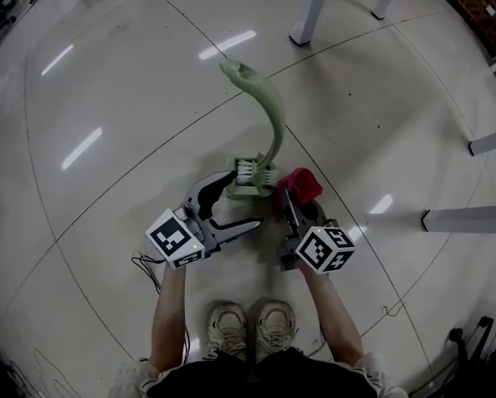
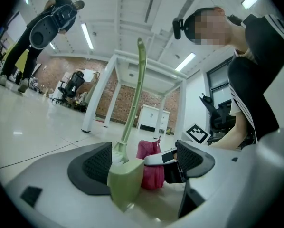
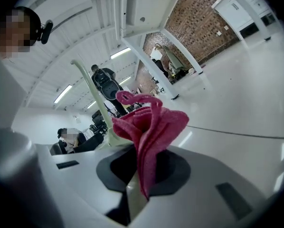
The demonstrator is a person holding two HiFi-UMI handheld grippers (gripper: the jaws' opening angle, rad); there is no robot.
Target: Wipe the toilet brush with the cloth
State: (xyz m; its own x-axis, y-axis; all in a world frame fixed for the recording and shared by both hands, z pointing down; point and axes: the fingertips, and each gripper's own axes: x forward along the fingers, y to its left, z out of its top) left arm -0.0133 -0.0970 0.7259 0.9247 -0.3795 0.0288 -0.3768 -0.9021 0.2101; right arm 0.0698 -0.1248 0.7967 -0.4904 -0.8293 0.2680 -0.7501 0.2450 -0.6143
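Note:
A pale green toilet brush (image 1: pixel 270 110) stands upright in its green holder (image 1: pixel 252 182) on the shiny floor, its curved handle (image 2: pixel 135 91) rising behind. My left gripper (image 1: pixel 244 200) is open, with a corner of the holder (image 2: pixel 125 179) between its wide-apart jaws, close to the left pad. My right gripper (image 1: pixel 287 199) is shut on a red cloth (image 1: pixel 300 184), which stands bunched above its jaws (image 3: pixel 151 125) just right of the holder. The cloth (image 2: pixel 151 167) touches or nearly touches the holder's side. The brush handle (image 3: pixel 91 91) shows behind the cloth.
White table legs (image 1: pixel 310 7) stand at the back and a white frame bar (image 1: pixel 468 218) lies at the right. A thin cable (image 1: pixel 144 268) lies at my left. My shoes (image 1: pixel 248 326) are just behind the grippers. A person in dark clothes (image 2: pixel 44 27) stands far off.

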